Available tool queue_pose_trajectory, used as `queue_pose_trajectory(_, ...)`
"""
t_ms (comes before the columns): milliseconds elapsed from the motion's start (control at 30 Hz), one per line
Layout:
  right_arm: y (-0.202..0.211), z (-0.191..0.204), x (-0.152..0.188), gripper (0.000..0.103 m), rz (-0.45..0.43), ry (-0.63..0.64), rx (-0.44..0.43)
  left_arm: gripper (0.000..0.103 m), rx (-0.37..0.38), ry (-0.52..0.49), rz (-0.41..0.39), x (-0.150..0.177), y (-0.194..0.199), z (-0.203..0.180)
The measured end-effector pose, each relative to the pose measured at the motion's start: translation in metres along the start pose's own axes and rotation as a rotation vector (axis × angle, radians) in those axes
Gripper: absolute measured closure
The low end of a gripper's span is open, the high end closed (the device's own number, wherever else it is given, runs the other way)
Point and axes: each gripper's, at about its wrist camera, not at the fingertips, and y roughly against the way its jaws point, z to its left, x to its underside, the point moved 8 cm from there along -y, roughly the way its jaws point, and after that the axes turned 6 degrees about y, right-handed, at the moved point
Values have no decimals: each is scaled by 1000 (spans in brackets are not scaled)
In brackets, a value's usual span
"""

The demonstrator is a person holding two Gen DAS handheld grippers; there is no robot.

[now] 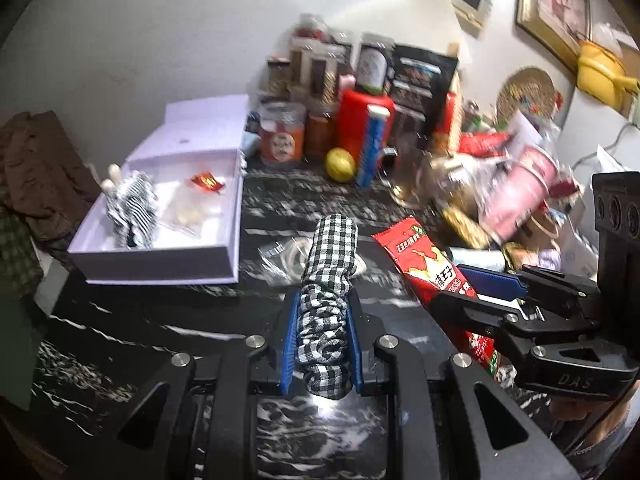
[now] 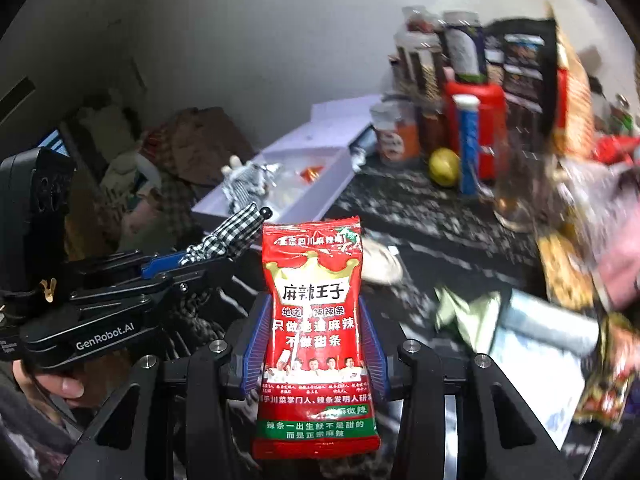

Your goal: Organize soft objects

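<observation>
My left gripper point(image 1: 322, 312) is shut on a black-and-white checked scrunchie point(image 1: 330, 280), which sticks up between the blue pads above the dark marbled table point(image 1: 120, 344). My right gripper point(image 2: 316, 320) is shut on a red snack packet point(image 2: 316, 336), held upright above the table. In the left wrist view the right gripper point(image 1: 472, 280) appears at the right with the red snack packet point(image 1: 428, 264) in it. In the right wrist view the left gripper point(image 2: 224, 240) appears at the left with the checked scrunchie point(image 2: 230, 232). An open white box point(image 1: 168, 208) at the left holds a striped cloth item point(image 1: 132, 208) and a small red sweet.
Jars, a red canister point(image 1: 360, 128), a lemon point(image 1: 340, 165) and dark packets crowd the back of the table. More packets and a pink cup point(image 1: 516, 192) pile up at the right. Brown clothes point(image 1: 36, 176) lie left of the box. A bagged white coil point(image 1: 296, 260) lies mid-table.
</observation>
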Motion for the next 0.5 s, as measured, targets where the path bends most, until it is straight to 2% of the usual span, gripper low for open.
queue_pose_trajectory(333,-16,8,-61,60,-72,43,-68,82,-44,20,-97,-52,11,31)
queue_pose_trajectory(500,-32,10,-94,60,-98,65,-73,82,-63,25,-141,-82,10,51)
